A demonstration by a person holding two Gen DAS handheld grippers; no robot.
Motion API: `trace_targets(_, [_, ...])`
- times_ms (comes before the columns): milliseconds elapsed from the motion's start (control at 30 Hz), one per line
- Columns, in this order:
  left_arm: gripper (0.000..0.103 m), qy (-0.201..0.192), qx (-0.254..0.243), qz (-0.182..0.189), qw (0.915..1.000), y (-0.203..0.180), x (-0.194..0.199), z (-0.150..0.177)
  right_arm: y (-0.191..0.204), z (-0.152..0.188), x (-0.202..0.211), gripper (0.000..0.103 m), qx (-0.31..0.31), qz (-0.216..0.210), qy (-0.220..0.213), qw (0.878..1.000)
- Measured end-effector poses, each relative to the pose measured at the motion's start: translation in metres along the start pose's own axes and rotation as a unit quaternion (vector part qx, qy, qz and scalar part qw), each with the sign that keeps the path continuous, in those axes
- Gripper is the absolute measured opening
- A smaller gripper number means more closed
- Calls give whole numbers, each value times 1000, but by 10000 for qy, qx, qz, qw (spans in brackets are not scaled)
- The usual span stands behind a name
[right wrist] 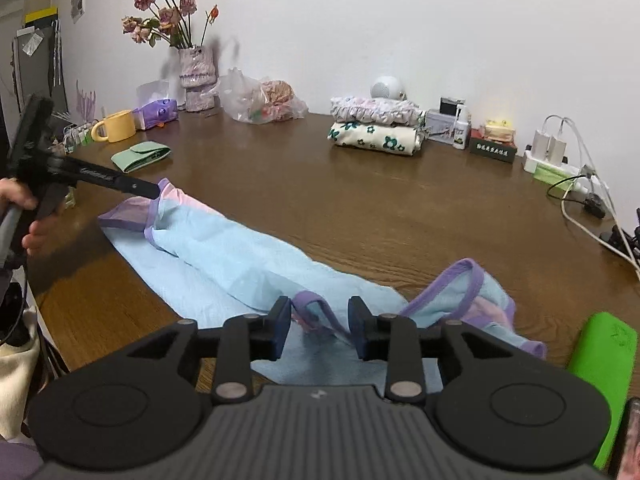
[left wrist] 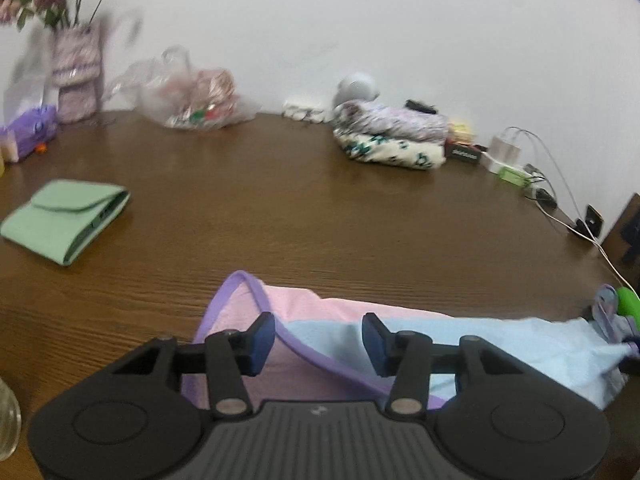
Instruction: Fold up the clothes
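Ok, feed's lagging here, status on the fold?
Both claws open, left claw and right claw over the garment. Blue and pink garment lying rumpled on the table. Nothing in the way.

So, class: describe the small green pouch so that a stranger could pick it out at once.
Start at the vase of dried roses by the wall on the brown table. In front of it stands a yellow mug, and just nearer lies the green pouch. It is the only flat mint-green fabric piece with a fold-over flap.

Both wrist views look low across the table (left wrist: 320,208), sharing its far wall.
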State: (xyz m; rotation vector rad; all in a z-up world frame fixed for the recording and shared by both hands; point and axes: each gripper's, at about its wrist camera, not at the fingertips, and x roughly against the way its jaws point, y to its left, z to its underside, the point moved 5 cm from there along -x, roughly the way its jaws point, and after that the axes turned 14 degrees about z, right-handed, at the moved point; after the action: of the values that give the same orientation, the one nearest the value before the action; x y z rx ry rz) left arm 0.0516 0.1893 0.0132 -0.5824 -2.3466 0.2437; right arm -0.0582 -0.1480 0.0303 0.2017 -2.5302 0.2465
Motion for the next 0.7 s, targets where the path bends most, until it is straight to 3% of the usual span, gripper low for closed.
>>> trace_targets(67, [33,49,148,12,9999,8,-4,0,6,2,-4,32,42,-74,12,10000])
trace_targets(167, [0,13,321,167,9993,16,-10,-1,17,1,-12,35,122,-214,30,9997])
trace_targets(300, [0,-232,685,381,9967,27,-10,-6,31,-2,-19,35,248,-348,40,9991])
trace_targets(433, [0,-611,689,-90,9957,38,-12,-16,41,-4,-25,35,268,-442,40,9987])
trace_targets(500, [1,-584,905,-125,9941,46,-11,-13,43,-5,-27,35,282,-427,39,9987])
trace_targets(567, [10,-449,837,68,9955,45,-5,-8,43,-6,-27,36,269,-432,29,9987])
trace_targets(667, [38,-234,499,233,9982,36,1,2,42,-7,-27,39,251,-438,19,9987])
trace_targets(700, [39,-104,406,208,9989,33,1,6,42,-7,-28,40,263,-433,27,9987])
